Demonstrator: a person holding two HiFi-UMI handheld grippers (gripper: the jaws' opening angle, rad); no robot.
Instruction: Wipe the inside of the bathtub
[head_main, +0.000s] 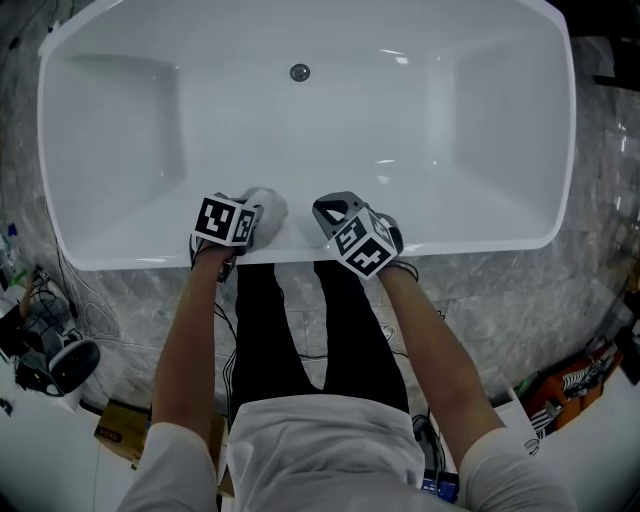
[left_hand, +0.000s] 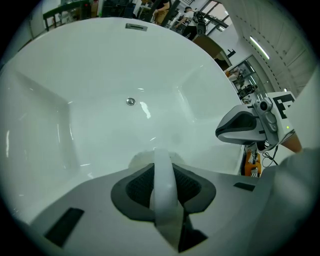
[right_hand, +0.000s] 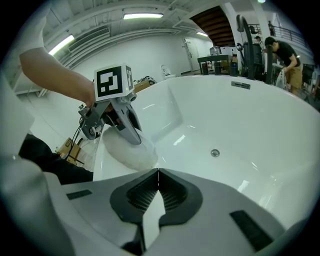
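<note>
The white bathtub fills the head view, its drain near the far wall. Both grippers hover at the near rim. My left gripper is shut on a white cloth, which rests against the tub's near rim. In the left gripper view the cloth bulges past the jaws of the left gripper. The right gripper view shows the same cloth under the left gripper. Just to the right, my right gripper is shut with nothing in it, jaws pressed together.
Marble floor surrounds the tub. Cables and a black device lie at the left, a cardboard box beside the person's legs, orange items at the right. An overflow plate sits on the far wall. A person stands beyond the tub.
</note>
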